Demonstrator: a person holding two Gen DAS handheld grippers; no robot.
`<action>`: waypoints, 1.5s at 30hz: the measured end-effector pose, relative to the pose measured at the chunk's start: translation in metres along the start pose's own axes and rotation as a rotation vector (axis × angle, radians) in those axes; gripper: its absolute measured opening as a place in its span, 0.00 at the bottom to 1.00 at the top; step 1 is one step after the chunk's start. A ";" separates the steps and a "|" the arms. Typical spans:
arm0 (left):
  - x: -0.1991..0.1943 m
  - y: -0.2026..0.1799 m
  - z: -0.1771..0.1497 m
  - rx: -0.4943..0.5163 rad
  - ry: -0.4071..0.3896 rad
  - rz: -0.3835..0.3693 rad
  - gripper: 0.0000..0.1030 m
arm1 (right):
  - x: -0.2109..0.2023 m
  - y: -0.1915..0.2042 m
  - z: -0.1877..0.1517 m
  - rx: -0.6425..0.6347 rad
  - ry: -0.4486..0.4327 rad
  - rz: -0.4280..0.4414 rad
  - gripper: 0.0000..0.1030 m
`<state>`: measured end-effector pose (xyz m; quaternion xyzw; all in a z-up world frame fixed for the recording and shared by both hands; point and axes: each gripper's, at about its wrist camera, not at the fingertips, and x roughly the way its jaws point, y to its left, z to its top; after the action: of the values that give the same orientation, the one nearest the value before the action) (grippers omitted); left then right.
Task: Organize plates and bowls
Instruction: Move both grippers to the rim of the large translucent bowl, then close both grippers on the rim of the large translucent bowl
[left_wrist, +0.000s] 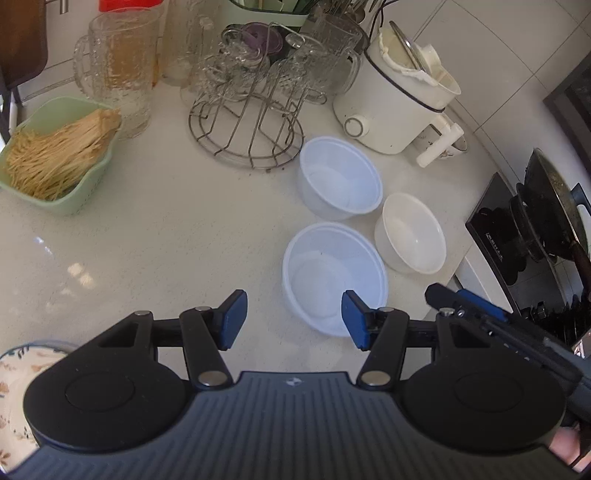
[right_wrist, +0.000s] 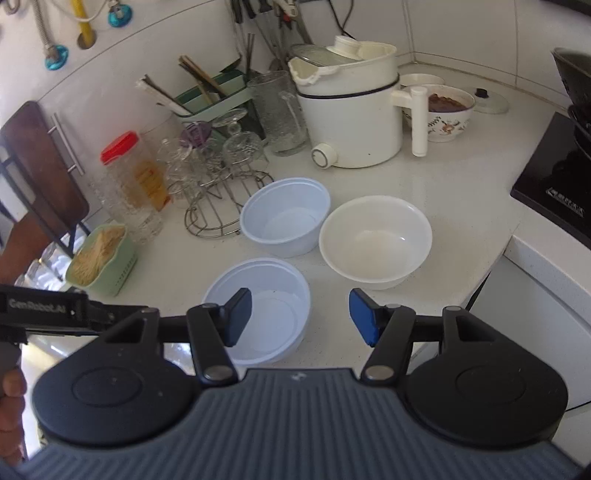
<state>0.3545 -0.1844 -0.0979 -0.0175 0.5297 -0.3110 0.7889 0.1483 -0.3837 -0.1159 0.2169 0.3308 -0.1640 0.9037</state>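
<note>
Floral plate (left_wrist: 16, 384) only left view

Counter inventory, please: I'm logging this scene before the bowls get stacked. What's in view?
plastic bowls: 2, bluish white, counter centre
ceramic bowl: 1, cream, right of them
patterned plate: 1, floral, near left edge
electric pot: 1, white, back
food bowl: 1, patterned, behind pot
glass rack: 1, wire, back centre
basket: 1, green, holding noodles, left
stove: 1, black, right
left gripper: open, empty
right gripper: open, empty

Both wrist views down onto bowls (left_wrist: 334, 277)
</note>
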 end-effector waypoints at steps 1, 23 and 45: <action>0.002 -0.001 0.003 0.009 0.002 0.006 0.60 | 0.004 -0.001 0.000 0.010 0.003 0.000 0.60; 0.071 -0.006 0.002 0.017 0.126 0.000 0.24 | 0.062 0.000 -0.002 0.007 0.114 0.006 0.15; 0.014 0.021 -0.007 -0.075 0.060 0.060 0.12 | 0.052 0.034 -0.003 -0.045 0.146 0.126 0.10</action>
<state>0.3618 -0.1719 -0.1201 -0.0216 0.5647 -0.2674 0.7805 0.1993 -0.3606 -0.1429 0.2283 0.3851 -0.0831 0.8903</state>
